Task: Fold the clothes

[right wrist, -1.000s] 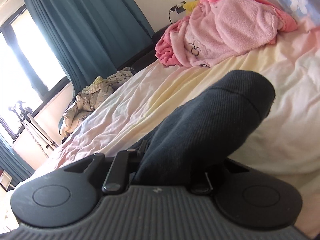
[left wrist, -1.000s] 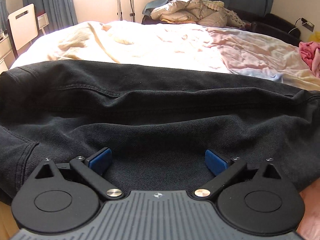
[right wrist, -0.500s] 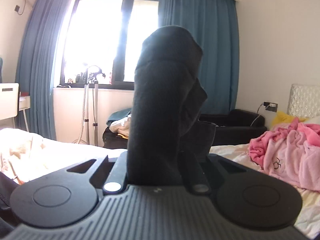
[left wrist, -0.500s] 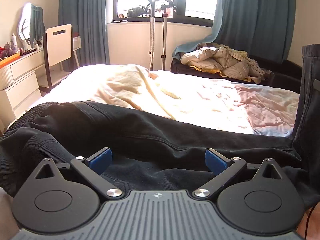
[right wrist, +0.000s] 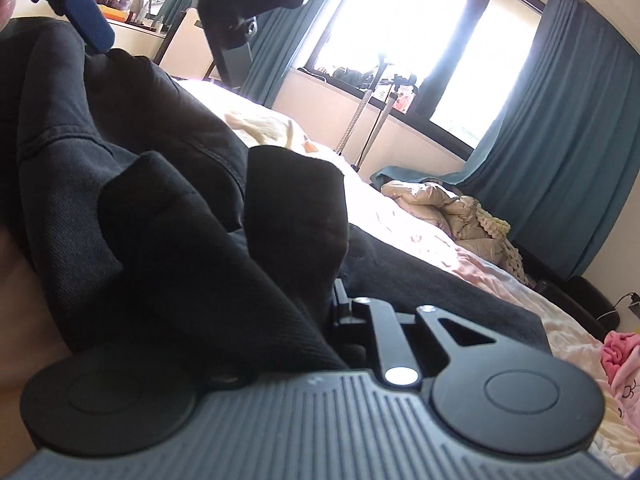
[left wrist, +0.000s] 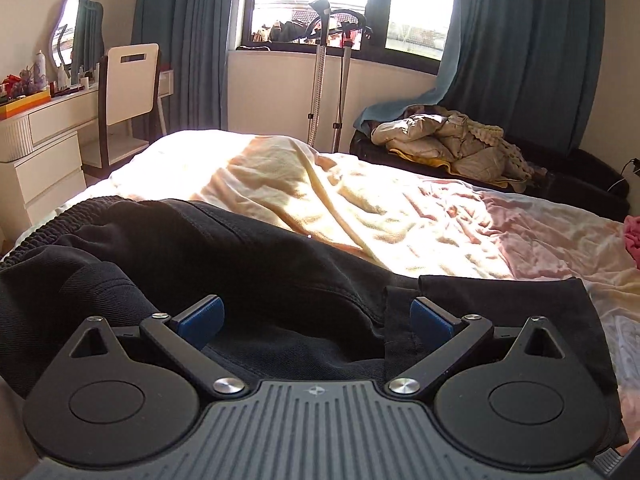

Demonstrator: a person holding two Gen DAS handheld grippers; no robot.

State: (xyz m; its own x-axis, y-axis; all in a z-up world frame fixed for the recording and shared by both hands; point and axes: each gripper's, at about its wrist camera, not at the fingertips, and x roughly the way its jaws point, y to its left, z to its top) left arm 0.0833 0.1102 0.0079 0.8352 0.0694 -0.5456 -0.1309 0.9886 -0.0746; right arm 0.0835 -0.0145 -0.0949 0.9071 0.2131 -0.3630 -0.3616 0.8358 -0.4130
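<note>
Black trousers (left wrist: 280,264) lie across the near edge of the bed, elastic waistband (left wrist: 80,208) at the left. My left gripper (left wrist: 316,316) hovers open just above them, blue pads wide apart and nothing pinched. A folded-over leg end (left wrist: 500,304) lies by its right finger. In the right wrist view my right gripper (right wrist: 288,296) has the bunched black leg cloth (right wrist: 296,208) between its jaws, which are opening; the cloth hides the left finger and both pads. The left gripper's blue pad (right wrist: 86,20) shows at the top left.
The cream and pink bedsheet (left wrist: 360,200) stretches beyond the trousers. A pink garment (right wrist: 624,360) lies at the right. A white dresser (left wrist: 40,152) and chair (left wrist: 128,80) stand left, a steamer stand (left wrist: 320,72) by the window, and a quilt pile (left wrist: 448,144) on a black sofa.
My right gripper swung the trouser leg from the pink-garment side over to the waist end, rolling as it went. The left gripper rose and drew back. The leg end now lies beside it.
</note>
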